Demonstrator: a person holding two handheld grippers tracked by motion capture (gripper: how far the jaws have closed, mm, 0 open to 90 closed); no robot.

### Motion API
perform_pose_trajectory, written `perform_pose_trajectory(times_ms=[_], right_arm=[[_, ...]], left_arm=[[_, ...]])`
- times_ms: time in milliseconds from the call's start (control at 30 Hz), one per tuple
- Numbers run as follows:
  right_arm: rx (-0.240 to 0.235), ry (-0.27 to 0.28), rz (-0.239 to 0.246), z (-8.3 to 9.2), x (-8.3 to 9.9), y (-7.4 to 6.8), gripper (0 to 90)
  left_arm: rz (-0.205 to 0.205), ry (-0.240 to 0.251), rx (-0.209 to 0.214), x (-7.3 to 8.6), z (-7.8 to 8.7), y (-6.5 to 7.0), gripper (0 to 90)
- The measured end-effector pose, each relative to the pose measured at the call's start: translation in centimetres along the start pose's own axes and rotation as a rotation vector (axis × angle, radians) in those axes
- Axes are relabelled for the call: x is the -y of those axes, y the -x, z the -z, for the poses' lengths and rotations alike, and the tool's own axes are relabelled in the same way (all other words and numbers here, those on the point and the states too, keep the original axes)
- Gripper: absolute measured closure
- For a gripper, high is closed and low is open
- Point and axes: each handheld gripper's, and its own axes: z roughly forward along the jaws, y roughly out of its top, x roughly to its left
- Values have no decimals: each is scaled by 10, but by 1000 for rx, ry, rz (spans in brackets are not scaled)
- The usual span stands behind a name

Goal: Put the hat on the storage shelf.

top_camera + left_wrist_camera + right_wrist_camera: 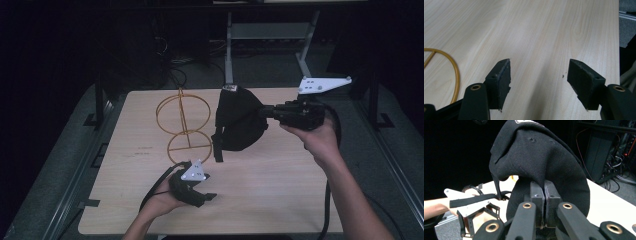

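- Black fabric cap [239, 120] was held off the table [280, 185] by the right gripper [267, 112], jaws clamped tight on the cloth at its edge.
- In the right gripper view the pads [537, 195] were seen pressed together with the cap [541, 157] fabric pinched between them; the crown was bulged above the jaws.
- A black strap [474, 199] was seen hanging from the cap, trailing out to one side.
- Cap was located over the far middle of the table, just beside the gold wire stand [183, 125], on its right in the high view; contact between the two could not be told.
- Wire stand was seen upright: one ring raised on a thin stem, one ring flat on the wood.
- Left gripper [206, 192] was held low over the near part of the table, well apart from the cap.
- Its jaws were seen wide apart with nothing between them; bare light wood [536, 37] was visible in the gap.
- An arc of the gold wire ring [455, 75] was seen at the edge of the left gripper view.
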Motion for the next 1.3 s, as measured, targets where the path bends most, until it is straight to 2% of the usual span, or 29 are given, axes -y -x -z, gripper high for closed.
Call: perform_pose_trajectory(times_ms=[267, 367, 567, 733, 833, 867, 900, 933, 1033, 1067, 1167, 1200, 1300], right_arm=[[-18, -7, 30, -15, -22, -2, 879], [-25, -2, 38, -21, -29, -2, 879], [-55, -18, 56, -43, -48, -3, 879], [-73, -13, 61, -56, -61, -4, 879], [-93, -25, 78, -72, -76, -5, 879], [-93, -25, 78, -72, -76, -5, 879], [-106, -31, 83, -81, -83, -6, 879], [-106, -31, 83, -81, -83, -6, 879], [-130, -42, 106, -100, -97, -9, 879], [-130, -42, 106, -100, -97, -9, 879], [-149, -58, 109, -117, -108, -11, 879], [-149, -58, 109, -117, -108, -11, 879], [-156, -72, 113, -133, -115, -10, 878]], left_arm=[[6, 7, 3, 1, 3, -2, 351], [23, 5, 15, 2, 2, -2, 350], [12, -12, 10, 3, 1, -3, 349], [17, -4, 16, 3, 2, -5, 349], [19, 4, 17, 4, 2, -6, 349], [19, 4, 17, 4, 2, -6, 349], [22, 13, 13, 4, 2, -6, 350], [22, 13, 13, 4, 2, -6, 349], [32, 4, 16, 5, 3, -7, 350], [32, 4, 16, 5, 3, -7, 350], [1, 0, 20, 4, 2, -9, 350], [1, 0, 20, 4, 2, -9, 350], [16, 6, 21, 4, 1, -8, 350]])
